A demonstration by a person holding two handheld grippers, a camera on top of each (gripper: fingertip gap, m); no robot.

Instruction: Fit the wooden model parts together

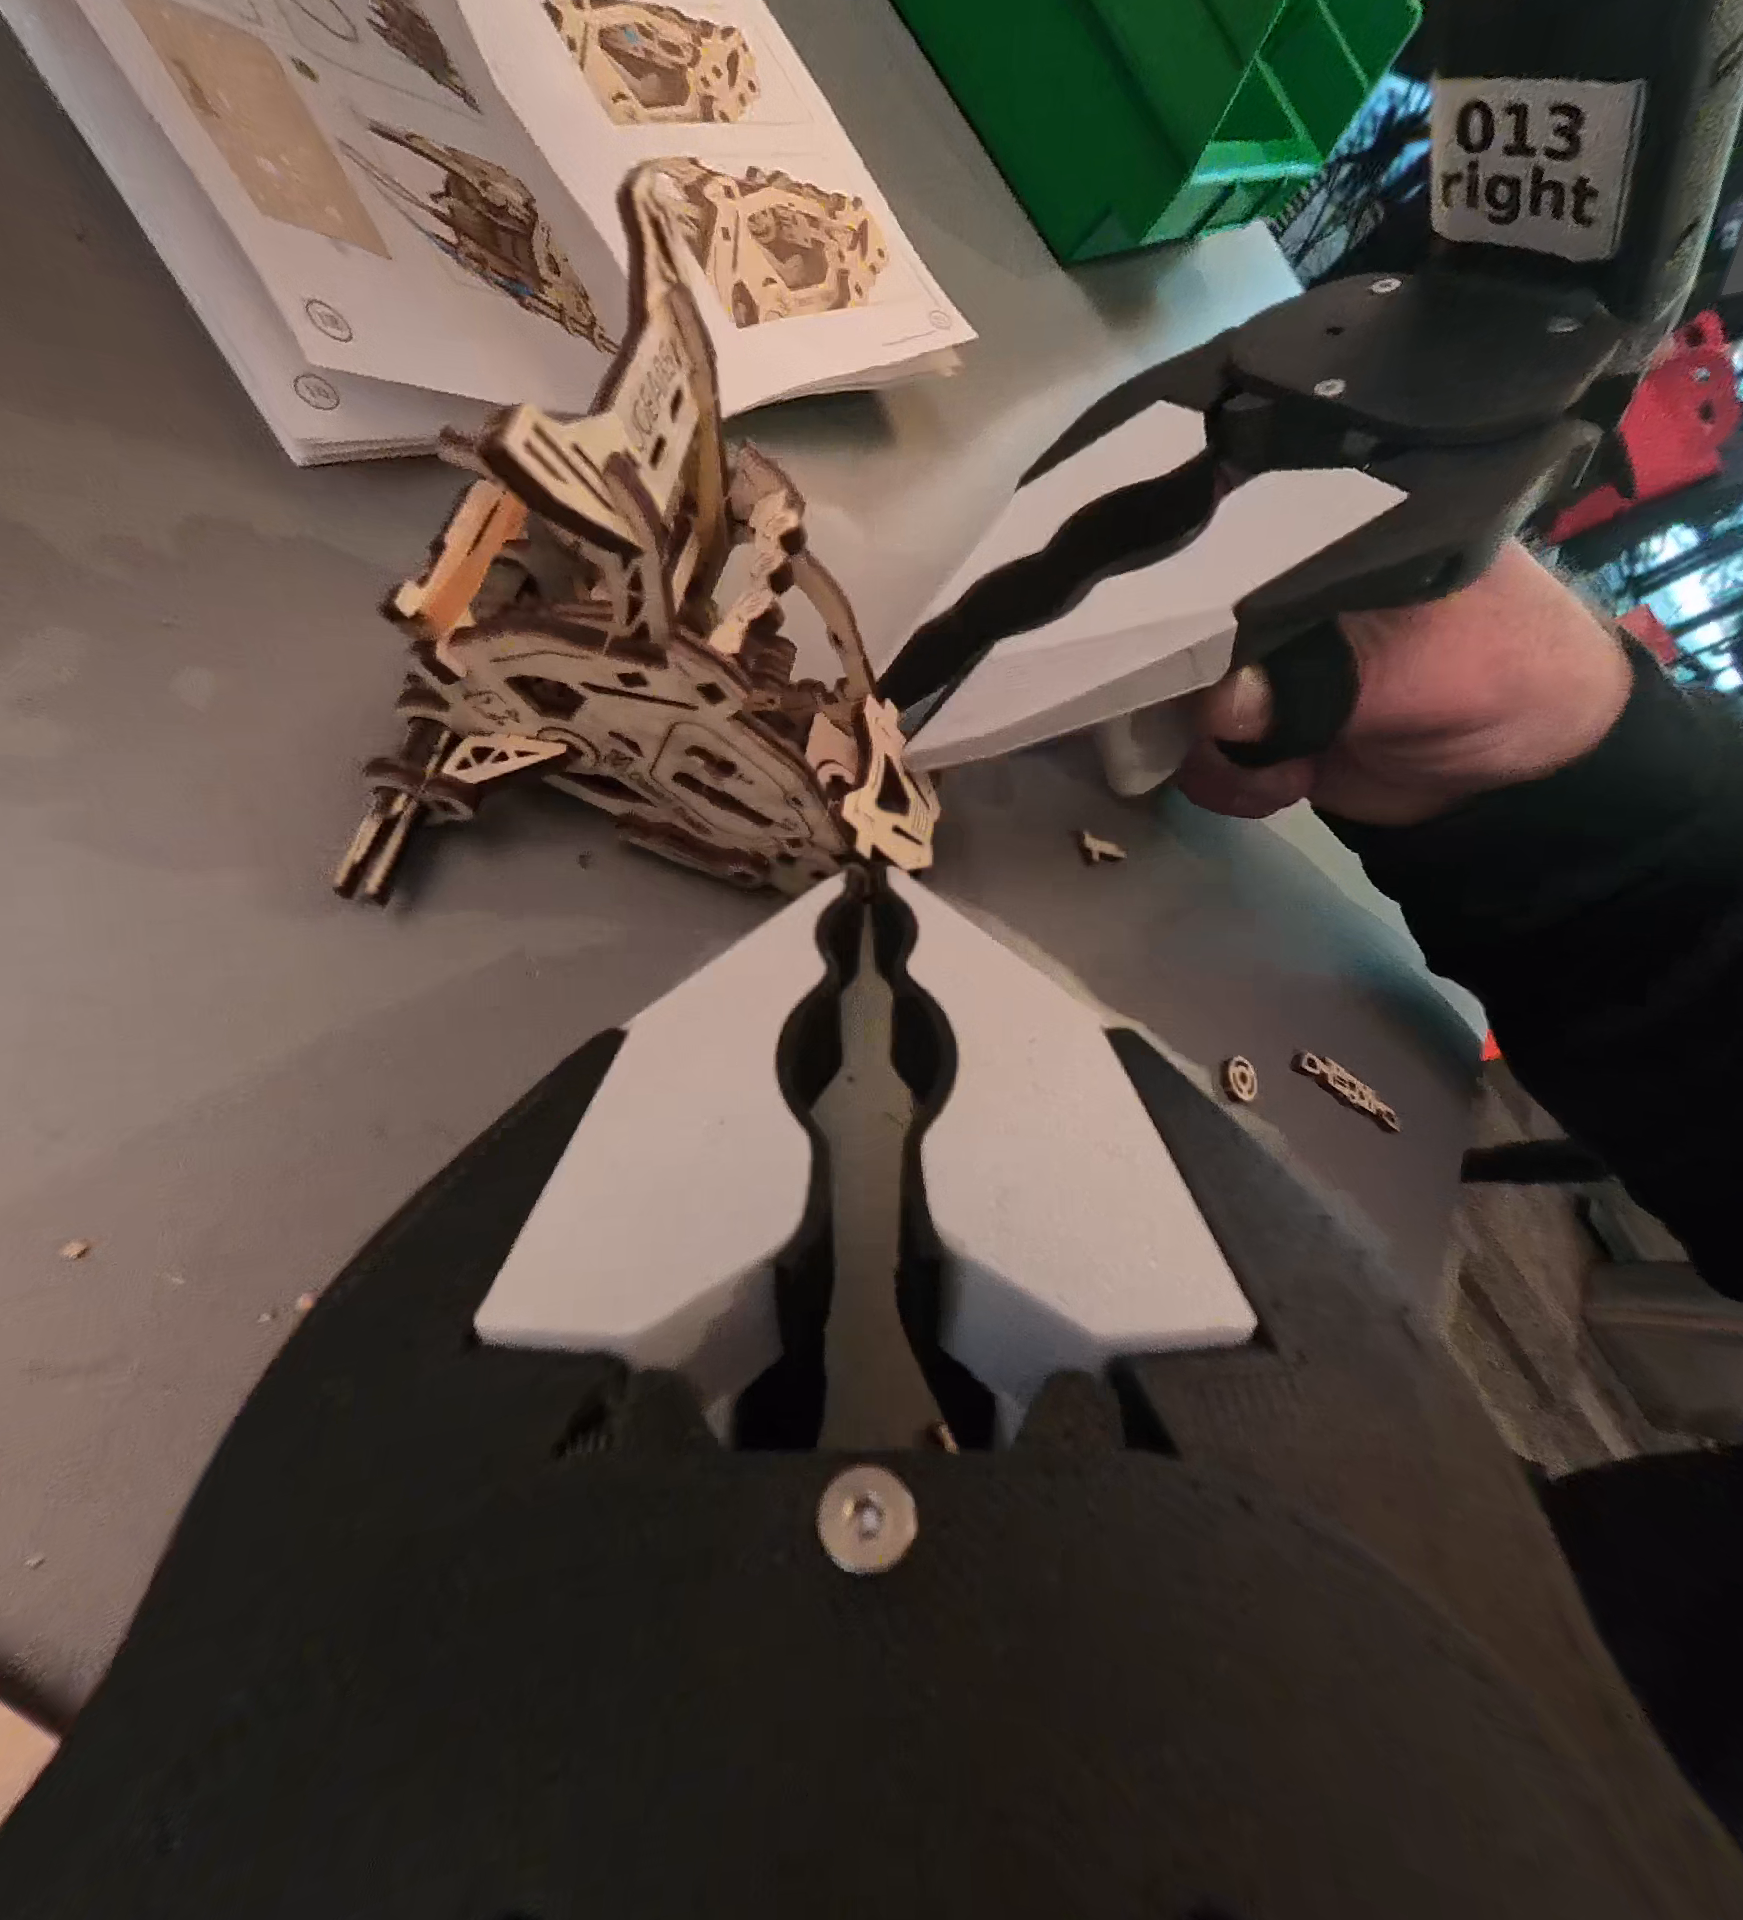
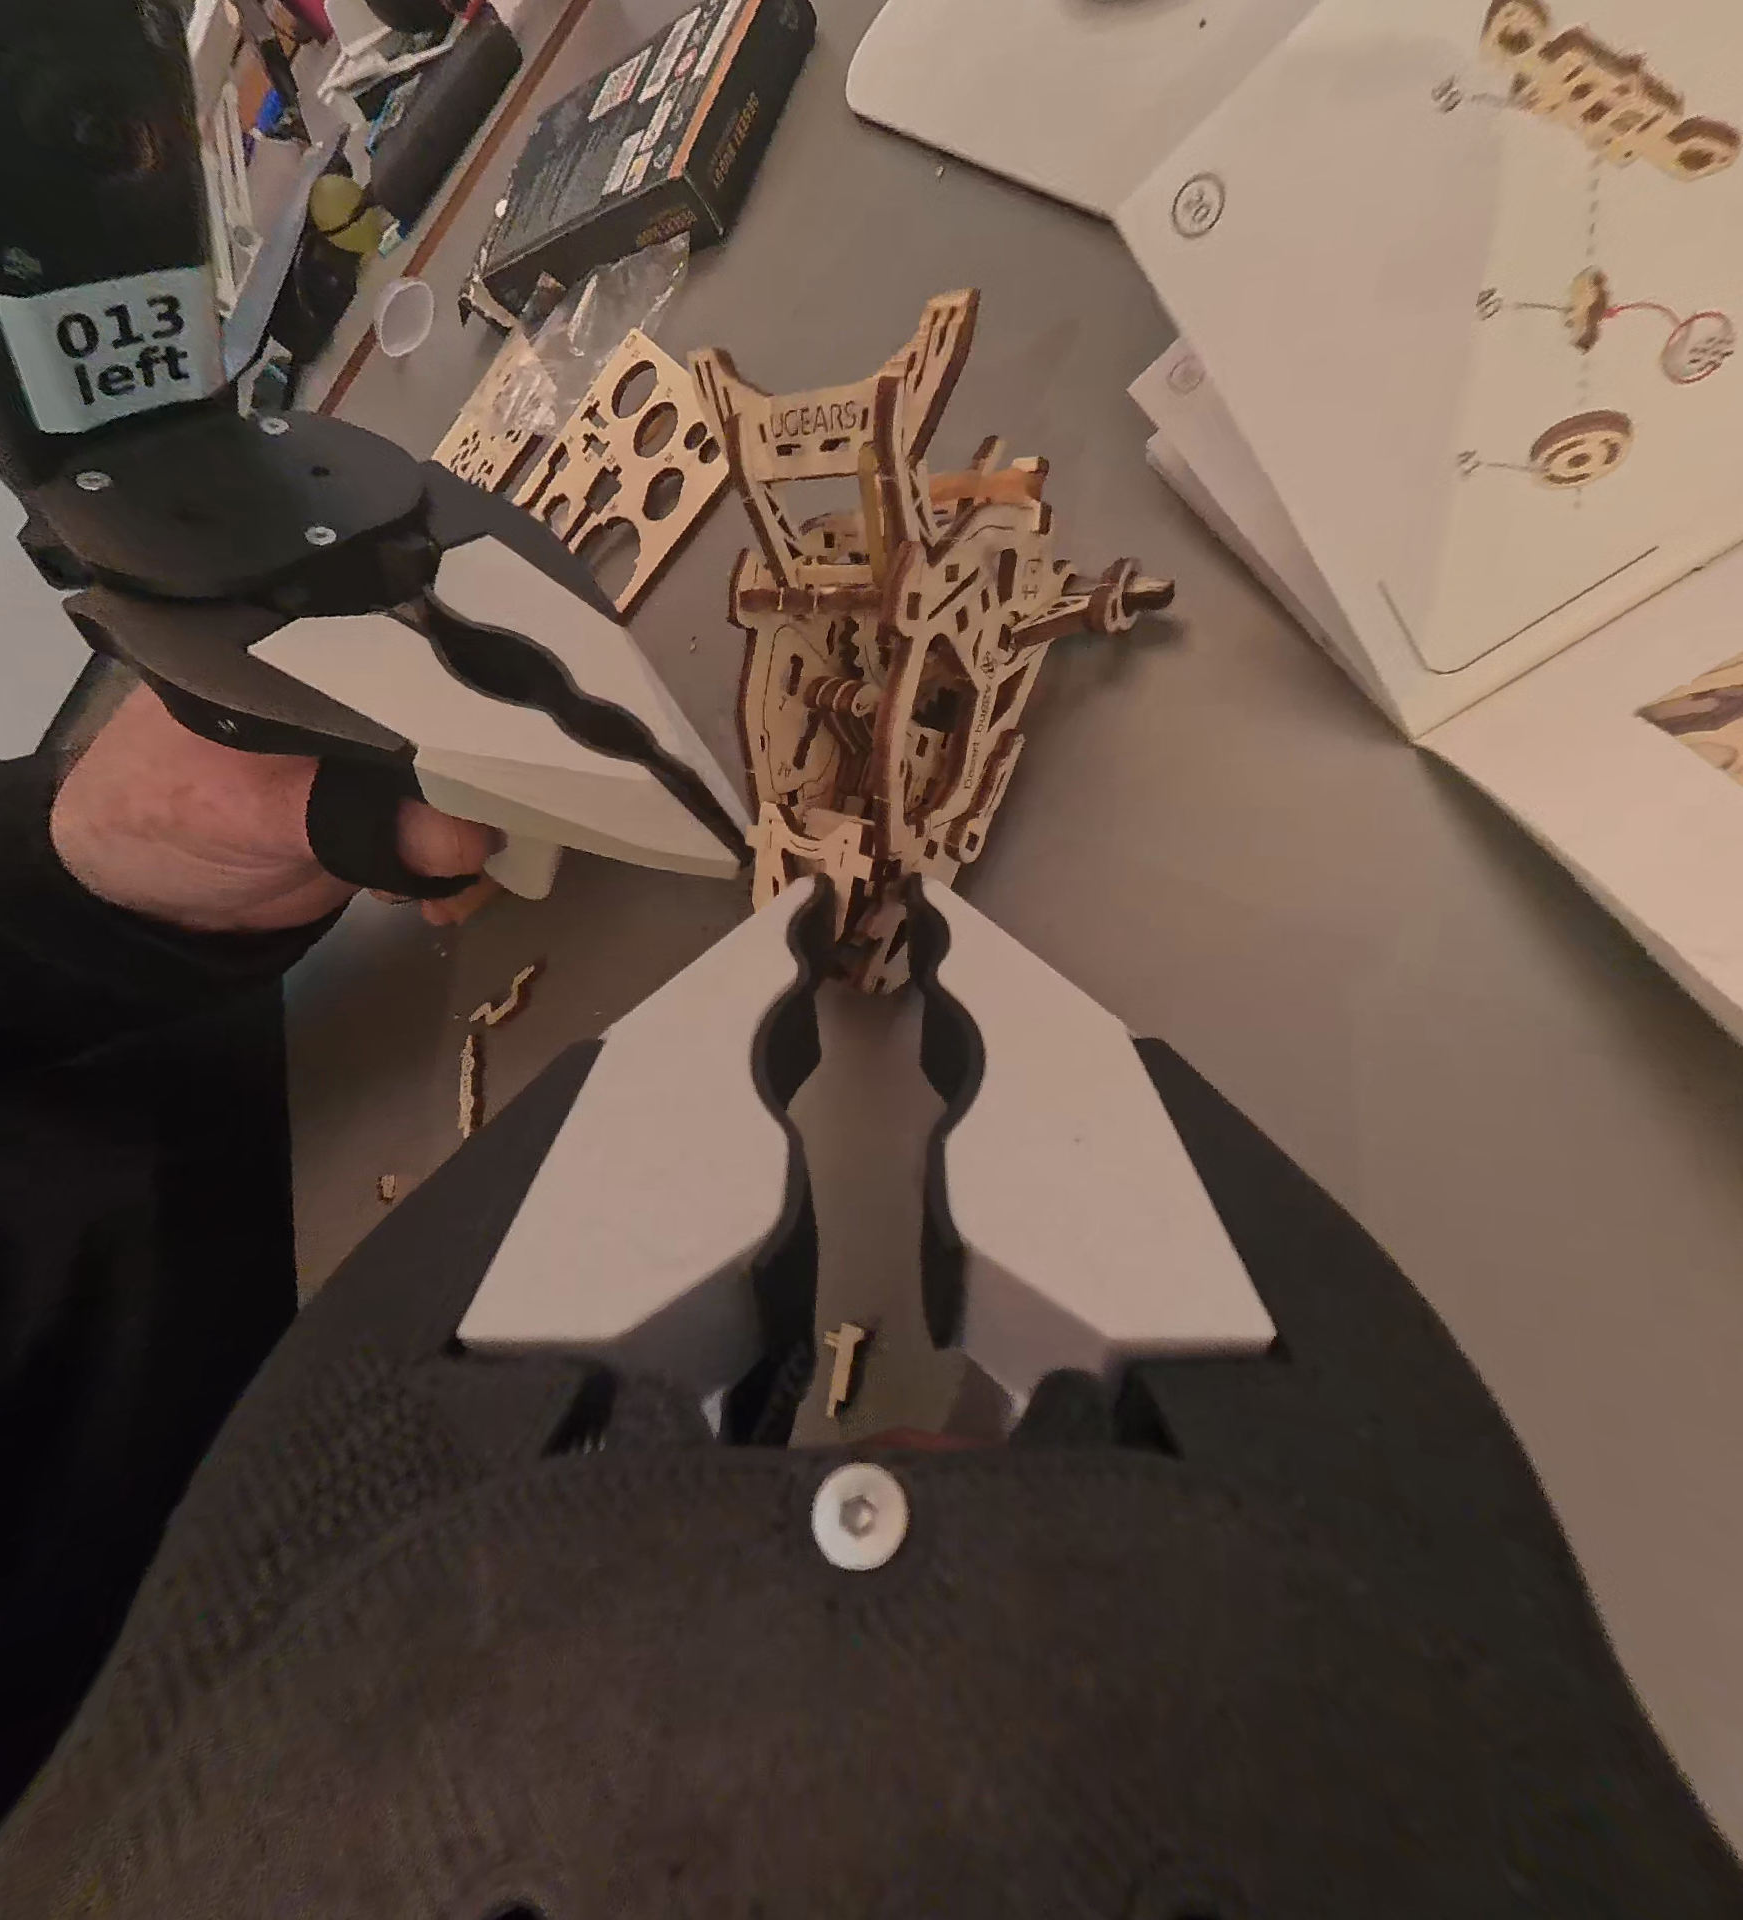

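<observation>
A half-built wooden model [image 1: 638,686] stands on the grey table [image 1: 171,935]; it also shows in the right wrist view [image 2: 877,665]. My left gripper [image 1: 862,883] is shut, with its tips together against the lower edge of the model's pale front piece [image 1: 888,800]. In the right wrist view the left gripper [image 2: 737,847] touches that piece [image 2: 794,862] from the left. My right gripper [image 2: 867,920] is shut on the model's near end, a pad on each side of it. In the left wrist view the right gripper [image 1: 893,712] comes in from the right.
An open instruction booklet [image 1: 431,156] lies behind the model and also to the right [image 2: 1469,364]. A green bin [image 1: 1158,104] stands at the back. A dark box [image 2: 638,135] and a punched plywood sheet [image 2: 618,457] lie at the far left. Small wooden scraps [image 1: 1345,1091] [image 2: 477,1081] are scattered.
</observation>
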